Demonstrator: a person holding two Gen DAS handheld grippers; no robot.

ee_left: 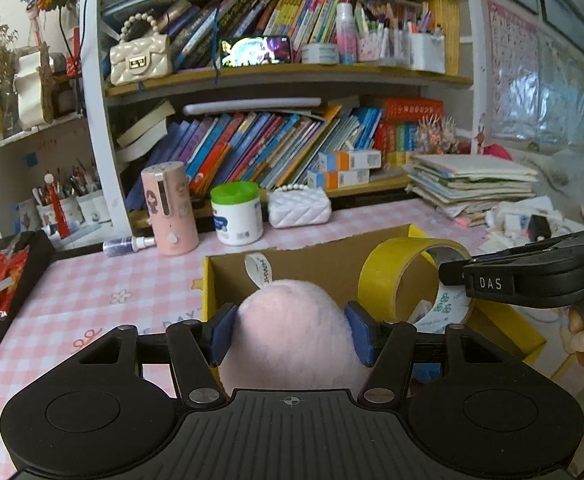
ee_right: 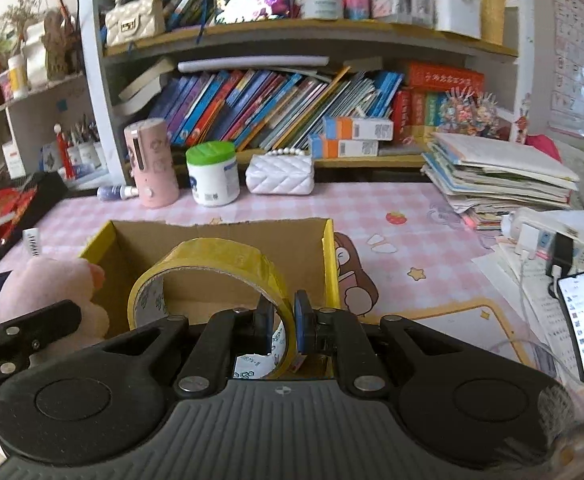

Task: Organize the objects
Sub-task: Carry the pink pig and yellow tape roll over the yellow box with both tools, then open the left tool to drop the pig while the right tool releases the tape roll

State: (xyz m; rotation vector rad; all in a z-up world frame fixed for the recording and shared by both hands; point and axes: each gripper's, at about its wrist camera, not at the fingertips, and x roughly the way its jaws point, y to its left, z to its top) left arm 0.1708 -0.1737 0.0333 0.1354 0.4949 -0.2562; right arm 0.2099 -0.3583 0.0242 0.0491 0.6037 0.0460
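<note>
Plush toy [ee_left: 292, 328], pink and round, sits clamped between the blue pads [ee_left: 222, 334] of the left tool [ee_left: 290, 334], at the near left edge of the cardboard box [ee_left: 311, 264]. Only the left view shows the white label loop [ee_left: 258, 272] at the toy's twelve o'clock. At three o'clock from the toy, the right tool [ee_right: 282, 322] pinches the wall of a yellow tape roll [ee_right: 220, 264], one pad inside the ring and one outside, holding it over the open box [ee_right: 220, 236]. Only the right view shows a lit phone [ee_right: 581, 324] at the desk's three o'clock. The desk [ee_right: 411, 216] wears a pink checked cloth. Behind it, crowded bookshelves [ee_right: 292, 36]; at twelve o'clock stand a pink cylinder [ee_right: 152, 164], a green-lidded tub [ee_right: 212, 174] and a white quilted purse [ee_right: 282, 174].
</note>
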